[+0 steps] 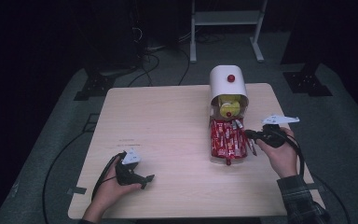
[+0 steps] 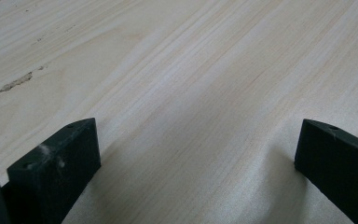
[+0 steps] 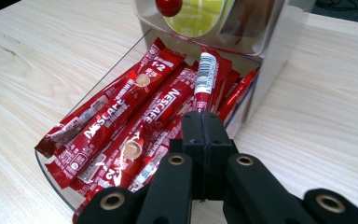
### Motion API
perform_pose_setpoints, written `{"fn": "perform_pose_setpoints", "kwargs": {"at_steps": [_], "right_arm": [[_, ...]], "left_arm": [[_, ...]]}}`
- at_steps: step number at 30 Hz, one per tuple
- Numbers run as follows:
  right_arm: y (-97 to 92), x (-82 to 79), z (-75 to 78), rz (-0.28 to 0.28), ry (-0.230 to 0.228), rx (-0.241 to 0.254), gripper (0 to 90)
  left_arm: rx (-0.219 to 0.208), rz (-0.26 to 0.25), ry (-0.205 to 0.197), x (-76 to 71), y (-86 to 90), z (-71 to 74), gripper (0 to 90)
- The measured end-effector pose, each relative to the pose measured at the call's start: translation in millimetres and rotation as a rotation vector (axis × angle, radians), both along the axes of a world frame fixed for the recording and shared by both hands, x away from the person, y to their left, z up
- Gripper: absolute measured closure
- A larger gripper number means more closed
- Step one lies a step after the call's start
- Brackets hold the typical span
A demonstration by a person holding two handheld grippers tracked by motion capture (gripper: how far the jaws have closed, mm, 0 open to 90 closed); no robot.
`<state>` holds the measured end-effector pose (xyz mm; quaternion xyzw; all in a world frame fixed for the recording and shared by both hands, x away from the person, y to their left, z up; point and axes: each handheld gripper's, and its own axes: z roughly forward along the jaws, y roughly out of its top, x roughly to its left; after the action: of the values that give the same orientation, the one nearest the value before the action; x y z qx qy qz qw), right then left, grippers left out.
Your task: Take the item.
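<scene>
Two grippers — left (image 1: 145,179) jaws apart | right (image 3: 200,122) clamped on sachet (image 3: 206,74)

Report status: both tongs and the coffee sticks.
Left tongs open, on bare table. Right tongs shut on one red stick, over tray. Nothing blocking.

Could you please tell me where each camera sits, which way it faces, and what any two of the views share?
High view: fixed above the person's side, looking forward and down on the table; both hands come in from below with the left claw and right claw.
Left gripper view: rides on the left claw, facing bare wood between its wide-apart jaws.
Right gripper view: rides on the right claw, jaws pressed together, facing the red coffee sticks in the clear tray.
Shared: the high and right gripper views both show the sticks and the white dispenser.
</scene>
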<state>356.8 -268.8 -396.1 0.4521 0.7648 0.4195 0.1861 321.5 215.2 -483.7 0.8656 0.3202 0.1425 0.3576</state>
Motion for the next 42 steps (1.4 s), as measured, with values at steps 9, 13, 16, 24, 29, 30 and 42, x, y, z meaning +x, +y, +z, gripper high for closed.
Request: {"fn": "perform_pose_setpoints", "kwargs": {"at_steps": [9,13,16,24,29,30,42], "right_arm": [[-11.3,-5.8,3.5,-0.025,-0.011,0.009,89.5],[-17.6,-8.7,4.4,-0.040,-0.014,0.015,89.4],[-21.6,-10.3,4.2,-0.046,-0.016,0.014,89.4],[-31.7,-13.8,4.3,-0.066,-0.019,0.019,89.4],[-37.6,-16.7,4.2,-0.078,-0.022,0.020,89.4],[-38.8,-17.5,4.3,-0.081,-0.021,0.022,89.4],[-50.7,-25.1,3.0,-0.099,-0.028,0.022,89.4]], "left_arm": [[0.001,0.000,0.000,0.0,0.0,0.1,0.0],[0.000,0.000,0.000,0.0,0.0,0.0,0.0],[0.001,0.000,0.000,0.0,0.0,0.0,0.0],[0.001,0.000,0.000,0.0,0.0,0.0,0.0],[0.001,0.000,0.000,0.0,0.0,0.0,0.0],[0.000,0.000,0.000,0.0,0.0,0.0,0.0],[0.001,0.000,0.000,0.0,0.0,0.0,0.0]]}}
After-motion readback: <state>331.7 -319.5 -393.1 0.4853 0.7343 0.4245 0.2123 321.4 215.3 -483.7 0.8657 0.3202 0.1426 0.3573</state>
